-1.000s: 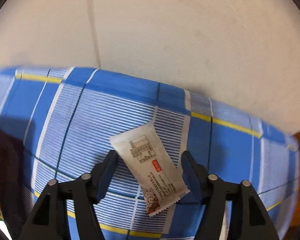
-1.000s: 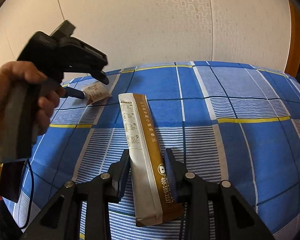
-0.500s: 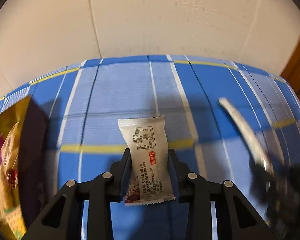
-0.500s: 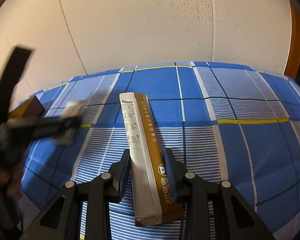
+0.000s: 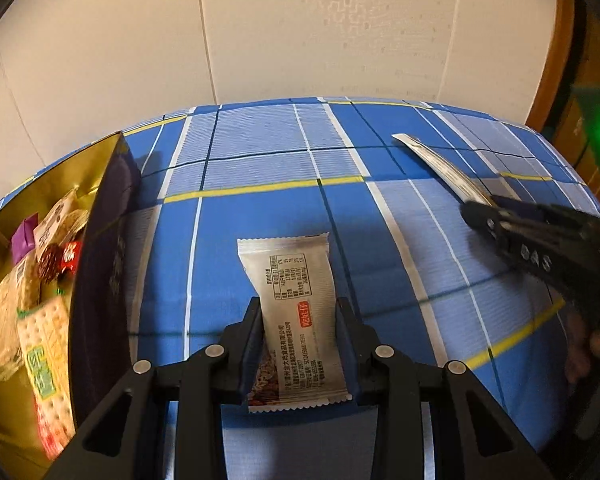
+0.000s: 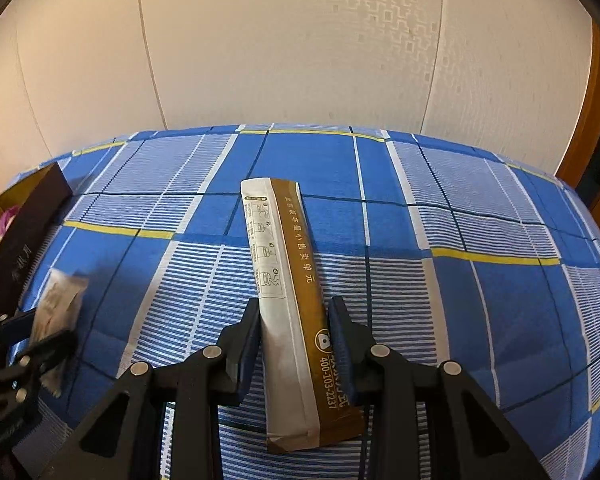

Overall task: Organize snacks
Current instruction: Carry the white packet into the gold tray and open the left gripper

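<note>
Black left gripper [image 5: 298, 336]: its jaws have just been closing and are now clamped on the sides of the white snack packet [image 5: 294, 320], which sticks out ahead between the fingers, printed side up, clear of the cloth.
Black right gripper [image 6: 294, 334]: clamped on the lower part of the long brown-and-white sachet [image 6: 290, 292]; most of the sachet juts forward past the fingertips, over the cloth.
Surface: a blue checked cloth [image 5: 260, 208] with white and yellow lines lies under both grippers; whether it covers a counter or a bed I cannot tell.
Box: a dark box with a gold lining [image 5: 100, 248] stands to the left of the left gripper, close by, already holding several wrapped snacks [image 5: 40, 280]. It looks like the likely goal for both items.
Risk, packet: the grip is on the thin edges of a soft wrapper, so it could buckle or slip out on a quick swing toward the box.
Risk, sachet: held near one end, its long free end may droop or catch the box wall on the way in.
In the way: the near wall of the box rises between the left gripper and the snacks inside, so the packet must clear it. The right gripper, off to the right of the left one, must cross the same space.
Beyond: a pale wall [image 6: 300, 60] and a wooden frame [image 6: 588, 120] at far right.
</note>
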`<state>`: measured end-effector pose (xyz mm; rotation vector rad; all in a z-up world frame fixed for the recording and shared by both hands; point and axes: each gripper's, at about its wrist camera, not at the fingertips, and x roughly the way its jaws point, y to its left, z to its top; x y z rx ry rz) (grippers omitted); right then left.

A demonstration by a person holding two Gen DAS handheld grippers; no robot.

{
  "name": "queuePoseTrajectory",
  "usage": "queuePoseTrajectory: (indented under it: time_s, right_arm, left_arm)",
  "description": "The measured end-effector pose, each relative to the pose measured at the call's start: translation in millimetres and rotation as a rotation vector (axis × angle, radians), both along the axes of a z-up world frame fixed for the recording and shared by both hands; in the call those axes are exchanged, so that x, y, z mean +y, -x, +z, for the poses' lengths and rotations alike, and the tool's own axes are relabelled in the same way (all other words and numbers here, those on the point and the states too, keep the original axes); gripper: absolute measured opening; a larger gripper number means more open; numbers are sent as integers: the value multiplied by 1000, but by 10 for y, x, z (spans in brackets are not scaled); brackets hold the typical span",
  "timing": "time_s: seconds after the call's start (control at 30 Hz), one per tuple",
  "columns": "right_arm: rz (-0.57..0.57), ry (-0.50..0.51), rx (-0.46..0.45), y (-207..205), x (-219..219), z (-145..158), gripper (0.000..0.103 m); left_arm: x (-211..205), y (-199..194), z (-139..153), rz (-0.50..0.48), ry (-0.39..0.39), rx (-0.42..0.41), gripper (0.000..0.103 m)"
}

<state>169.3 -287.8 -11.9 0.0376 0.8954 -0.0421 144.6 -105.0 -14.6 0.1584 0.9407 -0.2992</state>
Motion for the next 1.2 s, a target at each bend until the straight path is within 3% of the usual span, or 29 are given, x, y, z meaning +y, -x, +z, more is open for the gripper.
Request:
queuePoseTrajectory:
  time_s: [0.57,1.2]
  right_arm:
    - [-2,-4,0,-4,-4,-4,34]
    - [-1,8,1,-9,18,-8,34]
  left_arm:
    - [70,378,-30,1,-17,-75,35]
    - [143,388,-17,31,49,-54,35]
